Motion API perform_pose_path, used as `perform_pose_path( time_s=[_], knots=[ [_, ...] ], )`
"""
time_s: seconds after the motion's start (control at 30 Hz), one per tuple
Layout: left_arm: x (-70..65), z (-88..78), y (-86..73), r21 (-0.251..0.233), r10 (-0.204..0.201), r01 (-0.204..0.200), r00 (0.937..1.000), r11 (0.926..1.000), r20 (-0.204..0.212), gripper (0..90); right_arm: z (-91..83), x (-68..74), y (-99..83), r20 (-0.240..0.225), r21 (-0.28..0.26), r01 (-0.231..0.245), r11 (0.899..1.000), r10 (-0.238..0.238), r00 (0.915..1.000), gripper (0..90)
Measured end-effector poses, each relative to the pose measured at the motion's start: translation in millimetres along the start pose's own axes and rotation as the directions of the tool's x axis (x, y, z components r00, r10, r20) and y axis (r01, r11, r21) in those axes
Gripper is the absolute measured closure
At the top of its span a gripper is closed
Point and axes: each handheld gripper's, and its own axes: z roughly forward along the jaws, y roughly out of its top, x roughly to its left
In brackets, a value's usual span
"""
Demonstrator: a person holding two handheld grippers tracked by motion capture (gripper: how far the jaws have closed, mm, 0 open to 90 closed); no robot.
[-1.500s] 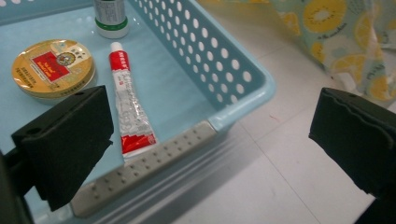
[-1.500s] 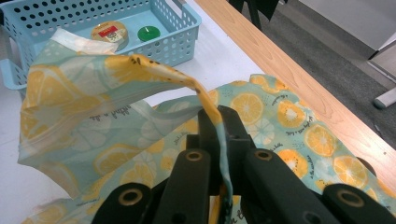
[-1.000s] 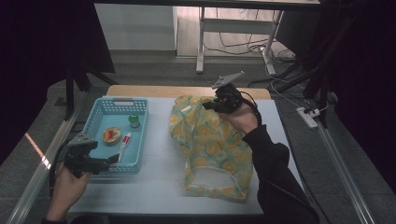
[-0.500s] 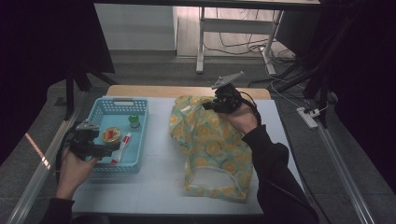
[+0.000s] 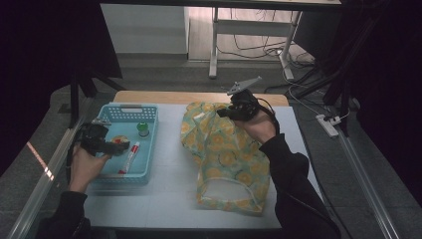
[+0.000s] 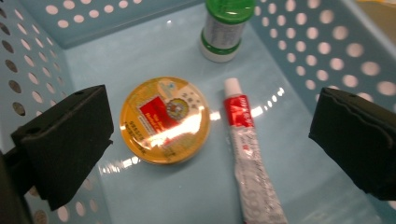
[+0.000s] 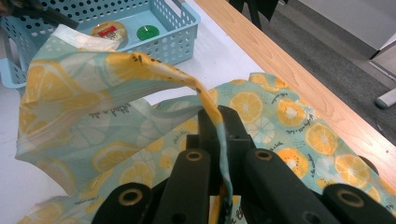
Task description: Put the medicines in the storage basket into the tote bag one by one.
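A light fabric bag printed with orange slices [image 5: 226,154] lies across the middle of the white table. My right gripper [image 5: 230,112] is shut on the bag's upper edge [image 7: 205,100] and holds that edge lifted, so the cloth stands up in a fold. My left gripper [image 5: 118,148] hangs open inside the blue basket [image 5: 128,113] at the left. Between its wide-apart black jaws lie a round yellow tin [image 6: 164,120] and a red-and-white tube [image 6: 247,149]. A small green-capped bottle [image 6: 225,28] stands farther back in the basket.
A wooden strip [image 5: 149,96] runs along the table's far edge. Metal rails [image 5: 366,169] border the table at both sides. A power strip [image 5: 328,124] and cables lie on the floor beyond the right rail.
My left gripper has moved forward from the table's near left edge into the basket, over the tin and tube. The right gripper has kept hold of the bag's edge.
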Motion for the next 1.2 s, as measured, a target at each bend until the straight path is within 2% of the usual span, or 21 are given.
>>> perform_pose_path(
  time_s=[0.27,0.6,0.77,0.9,1.0,1.07,1.13,1.2],
  knots=[
    [10.6,19.8,8.0,0.068,-0.016,0.016,0.9999,0.9975,-0.007,0.0,2.9,0.8,0.8,-0.002,0.002,0.001,1.000,-0.001,1.0000,90.0],
    [15.6,44.3,12.0,0.150,-0.028,0.033,0.9990,0.9881,-0.035,0.0,4.3,0.3,-0.6,-0.006,0.006,0.000,1.000,0.000,1.0000,90.0],
    [15.5,50.4,16.5,0.194,-0.026,0.036,0.9982,0.9803,-0.055,0.0,4.4,0.0,-1.3,-0.010,0.008,0.001,1.000,-0.001,1.0000,90.0],
    [14.5,58.3,18.2,0.242,-0.019,0.034,0.9976,0.9696,-0.066,0.0,4.0,0.0,-1.3,-0.010,0.007,0.001,1.000,-0.001,1.0000,90.0],
    [12.3,64.0,19.3,0.273,-0.005,0.030,0.9958,0.9615,-0.092,0.1,3.8,0.0,-1.5,-0.010,0.007,0.001,1.000,-0.001,0.9999,90.0],
    [13.5,66.6,19.4,0.286,-0.024,0.046,0.9965,0.9573,-0.081,1.4,3.9,0.1,-1.7,-0.010,0.008,0.001,1.000,-0.001,0.9999,90.0],
    [13.6,68.7,19.8,0.303,-0.021,0.051,0.9948,0.9517,-0.100,3.4,3.9,0.0,-2.1,-0.010,0.007,0.002,1.000,-0.002,1.0000,90.0],
    [13.7,69.8,19.8,0.312,-0.032,0.061,0.9948,0.9480,-0.096,6.3,3.8,-0.2,-2.5,-0.009,0.008,-0.001,1.000,0.001,1.0000,90.0]
  ],
)
